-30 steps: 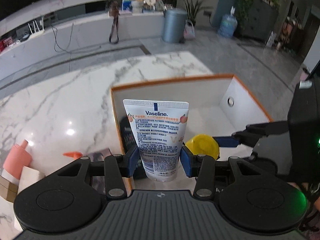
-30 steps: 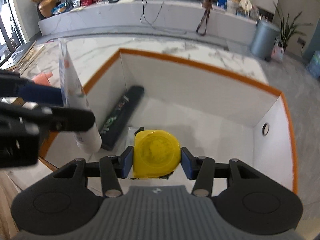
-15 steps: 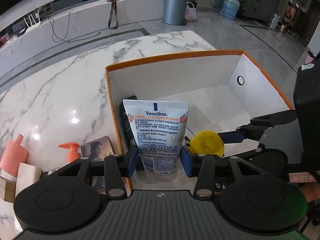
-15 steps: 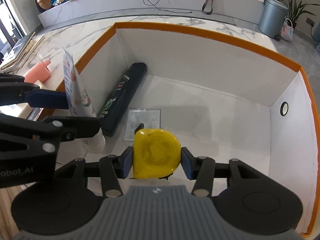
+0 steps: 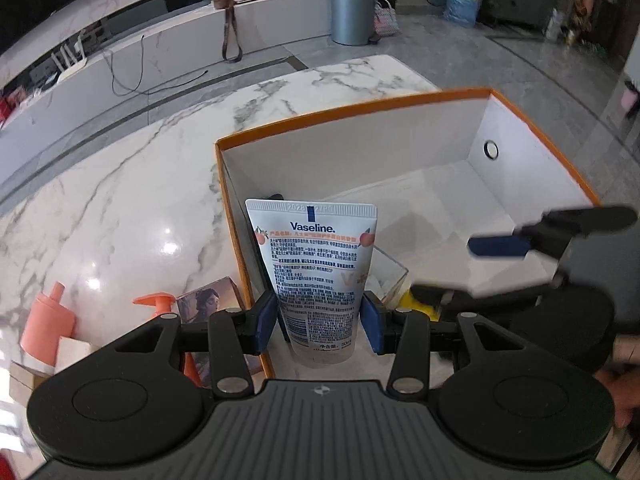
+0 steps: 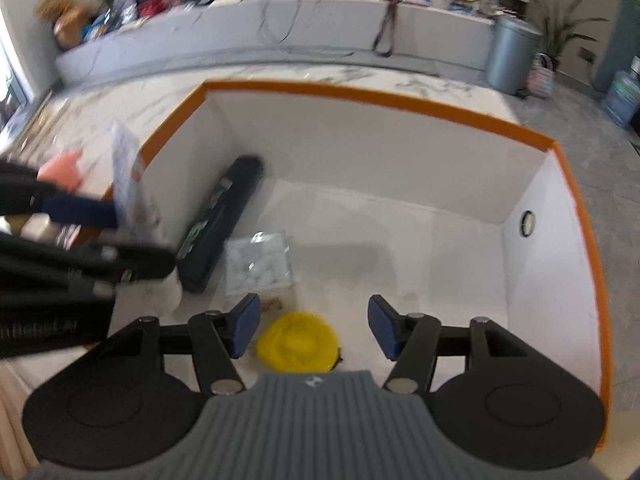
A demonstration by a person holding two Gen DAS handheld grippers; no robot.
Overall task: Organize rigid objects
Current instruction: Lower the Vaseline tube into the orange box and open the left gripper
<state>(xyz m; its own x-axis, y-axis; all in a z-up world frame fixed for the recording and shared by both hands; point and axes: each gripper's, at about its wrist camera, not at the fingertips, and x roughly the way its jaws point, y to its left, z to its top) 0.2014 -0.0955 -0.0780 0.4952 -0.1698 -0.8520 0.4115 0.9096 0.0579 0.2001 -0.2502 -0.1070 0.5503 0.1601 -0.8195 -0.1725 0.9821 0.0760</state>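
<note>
The white tube (image 5: pixel 316 276) bears the brand "Vaseline." in blue, above small printed text too fine to read. Its top crimp carries embossed digits, only partly legible. Near its cap end, "50" can be made out.

tape measure (image 6: pixel 297 341) in box (image 6: pixel 372 98), tube (image 5: pixel 316 276) above

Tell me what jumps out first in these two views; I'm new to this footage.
The white Vaseline tube stands out first, clamped upright in the left gripper over the near-left corner of the orange-rimmed white box. Next comes the round yellow tape measure on the box floor, between the opening jaws of the right gripper, which no longer touch it.
</note>
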